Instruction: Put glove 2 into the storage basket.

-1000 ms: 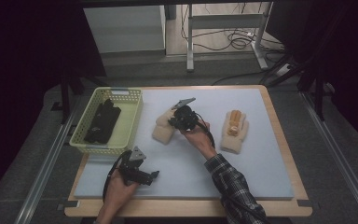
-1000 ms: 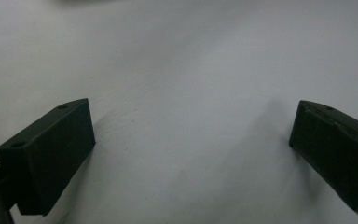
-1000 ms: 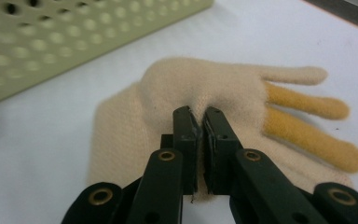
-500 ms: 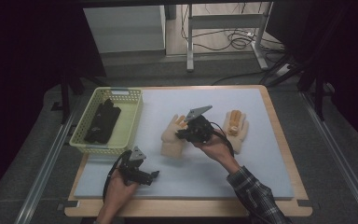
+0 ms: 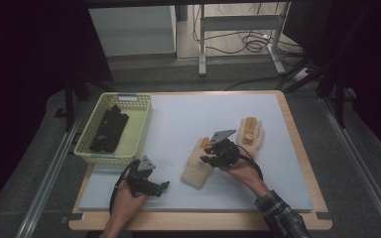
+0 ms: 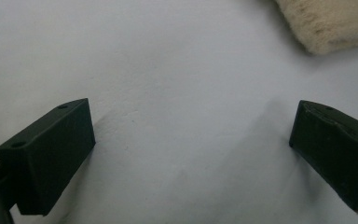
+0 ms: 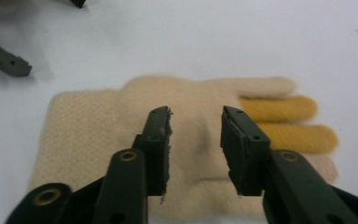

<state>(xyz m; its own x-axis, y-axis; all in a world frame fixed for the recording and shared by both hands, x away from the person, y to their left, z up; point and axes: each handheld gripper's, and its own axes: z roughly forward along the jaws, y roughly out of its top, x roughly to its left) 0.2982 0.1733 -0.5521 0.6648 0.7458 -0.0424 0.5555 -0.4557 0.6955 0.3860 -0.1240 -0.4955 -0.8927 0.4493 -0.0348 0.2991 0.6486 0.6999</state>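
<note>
Hidden: cuff end of the near glove (image 5: pixel 199 163) partly under the right tool (image 5: pixel 207 152) in the high view; dark item in the basket (image 5: pixel 129 134) too dim to identify, looks like black cloth (image 5: pixel 109 128).
Cut off: in the left gripper view a corner of cream knit (image 6: pixel 324 23) runs out of the top right.
Near glove: lies flat on the surface (image 5: pixel 178 119), right of centre, fingers pointing away from the person.
Second glove (image 5: pixel 250 133): just beyond and right of the first, near it, whether touching I cannot tell.
Right tool: released, jaws have just been opening; they stand part open over the glove's palm (image 7: pixel 196 121), pads not pressing it.
Left tool (image 5: pixel 164 186): released, jaws wide apart over bare surface, nothing between them.
Open room: wide bare stretch at the far side and between basket and gloves.
Edges: basket sits at the left edge; wooden rim around the pale mat.
Textures: gloves fuzzy cream knit, some fingers yellow (image 7: pixel 279 107); basket pale green plastic lattice.
</note>
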